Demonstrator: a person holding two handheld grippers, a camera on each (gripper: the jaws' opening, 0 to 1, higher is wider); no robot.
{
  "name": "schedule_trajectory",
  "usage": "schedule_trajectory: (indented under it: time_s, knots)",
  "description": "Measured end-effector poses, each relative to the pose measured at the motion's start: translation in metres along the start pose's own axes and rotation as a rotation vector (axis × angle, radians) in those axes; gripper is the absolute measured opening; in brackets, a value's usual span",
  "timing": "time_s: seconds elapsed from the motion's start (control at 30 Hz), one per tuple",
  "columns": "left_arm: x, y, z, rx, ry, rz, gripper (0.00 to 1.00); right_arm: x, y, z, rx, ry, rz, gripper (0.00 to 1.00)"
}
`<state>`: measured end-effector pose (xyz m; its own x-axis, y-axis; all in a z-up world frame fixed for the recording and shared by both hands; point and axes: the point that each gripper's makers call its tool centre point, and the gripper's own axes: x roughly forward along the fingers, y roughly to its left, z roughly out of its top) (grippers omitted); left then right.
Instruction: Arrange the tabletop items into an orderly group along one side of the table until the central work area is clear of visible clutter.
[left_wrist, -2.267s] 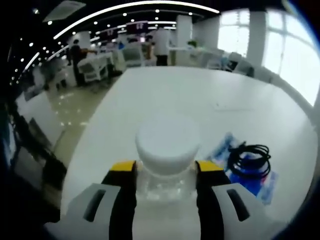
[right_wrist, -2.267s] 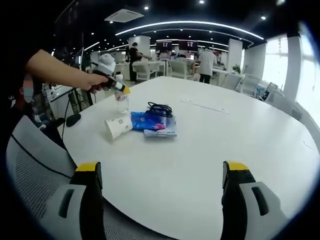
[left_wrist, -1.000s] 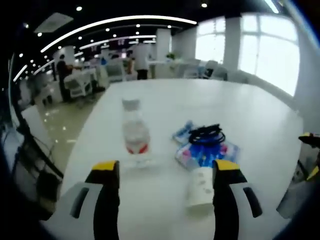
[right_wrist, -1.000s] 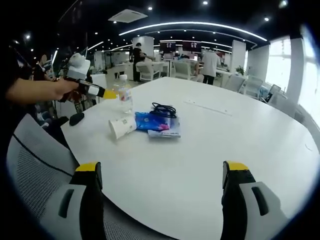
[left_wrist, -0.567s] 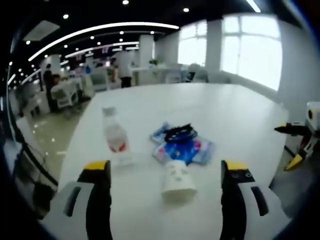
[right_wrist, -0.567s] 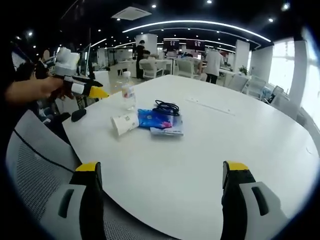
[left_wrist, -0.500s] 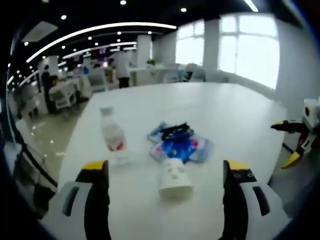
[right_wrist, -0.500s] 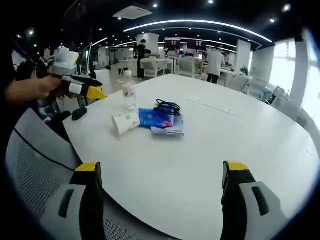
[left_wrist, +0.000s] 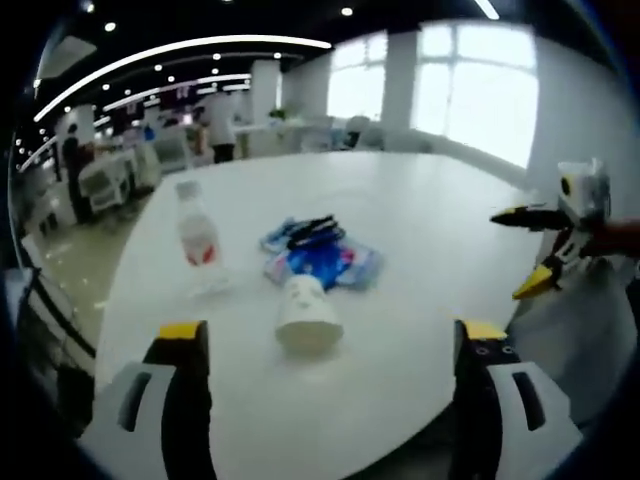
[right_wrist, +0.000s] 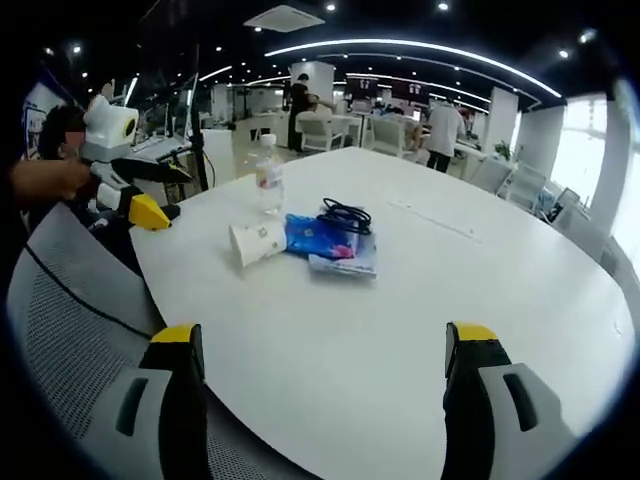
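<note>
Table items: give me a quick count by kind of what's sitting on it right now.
Water bottle: 1
Paper cup, on its side: 1
Black cable coil: 1
Blue packets: at least 2; the exact number is unclear
Total: at least 5

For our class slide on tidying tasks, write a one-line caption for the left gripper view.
Open left claw faces a tipped paper cup, water bottle and black cable on blue packets.

White table (right_wrist: 480, 300); bottle (right_wrist: 268, 177), cup (right_wrist: 257, 243), packets (right_wrist: 322, 240)
</note>
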<state>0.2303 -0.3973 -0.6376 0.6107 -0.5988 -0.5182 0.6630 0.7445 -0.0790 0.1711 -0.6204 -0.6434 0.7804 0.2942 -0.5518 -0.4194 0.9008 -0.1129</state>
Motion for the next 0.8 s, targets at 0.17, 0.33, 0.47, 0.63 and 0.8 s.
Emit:
schedule_trajectory:
  time_s: [0.17,0.33,0.47,0.63,0.8]
  knots:
    - [-0.007,-0.006,0.001,-0.037,-0.012,-0.02,1.0,0.009,0.003,0.01,-0.049,-0.012,0.025,1.0]
    - [-0.014,-0.01,0.002,0.01,-0.017,-0.009,1.0,0.019,0.002,0.017,-0.089,-0.016,0.04,1.0]
    - [-0.017,-0.007,-0.006,0.048,0.013,-0.005,1.0,0.028,0.002,0.024,-0.124,-0.019,0.053,1.0]
    - [-0.021,-0.002,-0.004,0.027,-0.004,0.002,0.99,0.039,0.0,0.029,-0.167,-0.018,0.065,1.0]
    - [-0.022,-0.004,-0.013,0.035,-0.001,-0.003,1.0,0.05,-0.005,0.04,-0.242,-0.028,0.062,1.0]
